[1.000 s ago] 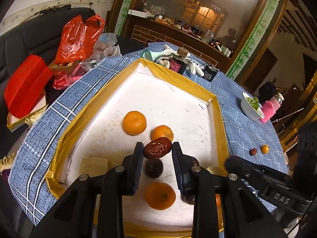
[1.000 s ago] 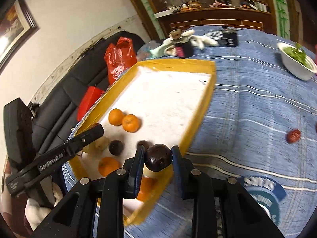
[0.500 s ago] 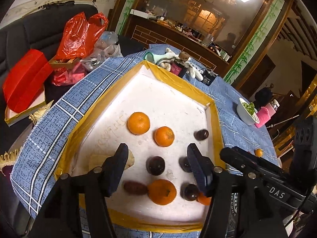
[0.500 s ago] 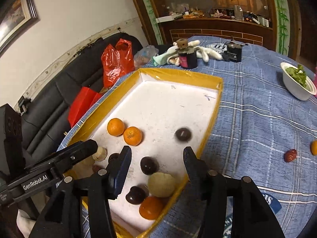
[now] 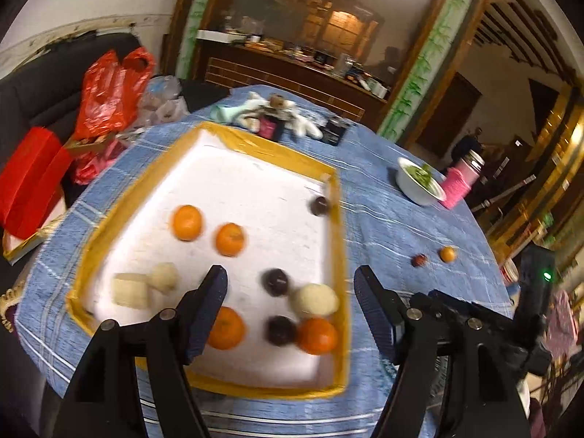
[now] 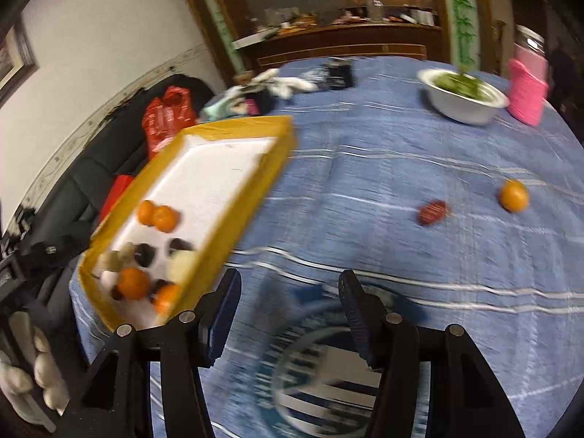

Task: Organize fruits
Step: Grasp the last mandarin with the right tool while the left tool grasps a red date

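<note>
Both tools are made of matte black plastic. The left gripper (image 5: 290,312) has two thick angular arms, and each arm carries silver round screws near the joints. Its fingers (image 5: 208,303) are flat pads of dark blue colour with fine ribs. The right gripper (image 6: 288,319) has the same shape, the same silver screws and the same ribbed blue pads. On its black body, seen from the left wrist view, a small green light shines.

Left tool (image 5: 290,306) hides part of an orange (image 5: 225,328); right view blurred.
</note>
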